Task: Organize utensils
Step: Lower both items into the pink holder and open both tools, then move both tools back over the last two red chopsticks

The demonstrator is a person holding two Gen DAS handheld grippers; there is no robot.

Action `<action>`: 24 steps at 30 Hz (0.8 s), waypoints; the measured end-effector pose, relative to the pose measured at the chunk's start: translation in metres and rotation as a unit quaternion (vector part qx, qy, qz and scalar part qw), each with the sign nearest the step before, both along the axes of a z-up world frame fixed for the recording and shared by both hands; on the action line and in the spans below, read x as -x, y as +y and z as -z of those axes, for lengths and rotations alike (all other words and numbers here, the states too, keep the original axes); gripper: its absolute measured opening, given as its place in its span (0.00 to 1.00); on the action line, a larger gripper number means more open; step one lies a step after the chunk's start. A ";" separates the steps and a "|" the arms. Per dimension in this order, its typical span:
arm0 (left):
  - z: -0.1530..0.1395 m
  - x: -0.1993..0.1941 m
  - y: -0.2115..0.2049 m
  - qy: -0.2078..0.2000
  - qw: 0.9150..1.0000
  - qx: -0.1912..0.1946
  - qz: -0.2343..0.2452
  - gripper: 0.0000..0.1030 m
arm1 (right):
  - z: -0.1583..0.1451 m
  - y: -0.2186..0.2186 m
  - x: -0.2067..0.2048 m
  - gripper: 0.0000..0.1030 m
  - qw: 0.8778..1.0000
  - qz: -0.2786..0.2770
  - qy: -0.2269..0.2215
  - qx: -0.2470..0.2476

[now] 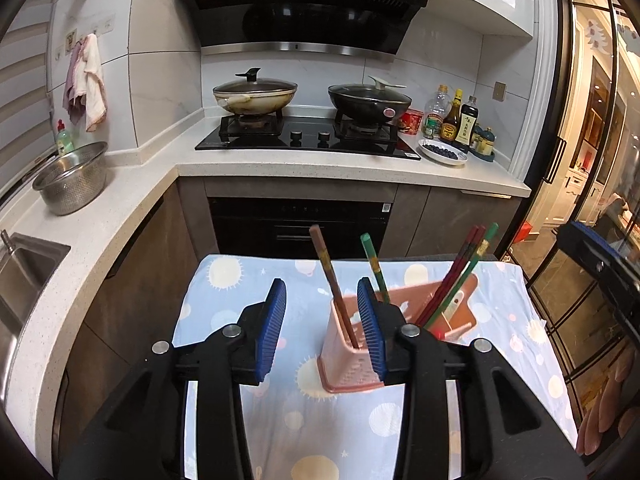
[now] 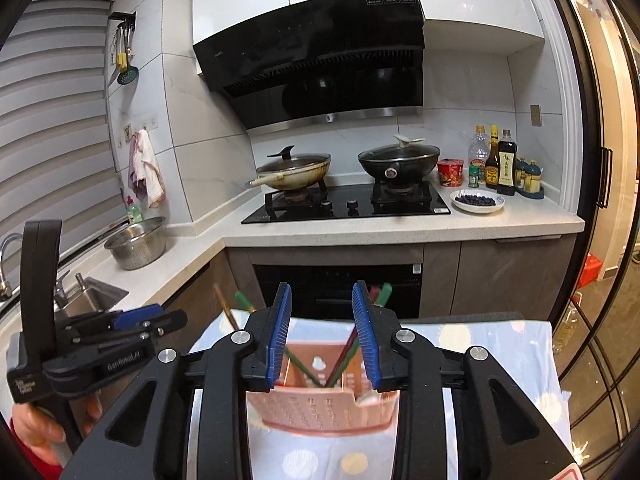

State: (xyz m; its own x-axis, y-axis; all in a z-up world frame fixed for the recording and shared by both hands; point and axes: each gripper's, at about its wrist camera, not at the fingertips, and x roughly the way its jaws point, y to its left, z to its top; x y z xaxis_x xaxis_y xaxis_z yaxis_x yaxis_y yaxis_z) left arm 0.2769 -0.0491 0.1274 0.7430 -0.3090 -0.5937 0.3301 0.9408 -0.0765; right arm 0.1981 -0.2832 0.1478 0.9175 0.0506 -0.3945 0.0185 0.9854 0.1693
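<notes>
Standing on a small table draped in a pale blue cloth with cream sun-and-moon prints (image 1: 224,280), a pink perforated plastic utensil holder (image 1: 344,356) takes the middle of the left wrist view, with a second pink compartment (image 1: 452,304) behind it toward 2 o'clock. A brown chopstick (image 1: 332,280) leans in the near compartment, tilting toward 11 o'clock, and a green chopstick (image 1: 374,264) rises just beside it. A bundle of dark red and green chopsticks (image 1: 464,272) leans toward 1 o'clock out of the far compartment.

Beyond the table runs a speckled white kitchen counter (image 1: 320,160) carrying a black glass gas hob (image 1: 308,138). A beige lidded wok (image 1: 254,96) and a black lidded wok (image 1: 370,100) sit on the burners under a black range hood (image 1: 304,4). At 3 o'clock of the hob stand sauce bottles (image 1: 456,120) and a white plate of dark berries (image 1: 442,152). A perforated steel colander (image 1: 72,180) sits at 9 o'clock near a steel sink (image 1: 24,268).

The left tongs (image 1: 322,328) are spread wide, holding nothing; the right blue pad (image 1: 370,328) overlaps the holder's rim, though contact cannot be judged. In the right wrist view the right tongs (image 2: 322,336) are likewise spread wide and empty, hovering above the holder (image 2: 320,408), with chopsticks (image 2: 340,360) showing between the pads.
</notes>
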 end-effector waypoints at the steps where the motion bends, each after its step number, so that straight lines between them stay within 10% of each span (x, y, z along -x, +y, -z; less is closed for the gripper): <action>1: 0.002 0.004 0.003 0.002 1.000 0.002 -0.001 0.34 | 0.005 0.001 0.006 0.30 1.000 -0.002 0.006 0.001; 24: 0.147 0.148 0.019 0.145 0.988 -0.037 0.030 0.37 | 0.196 0.056 0.189 0.30 0.972 -0.031 0.231 0.031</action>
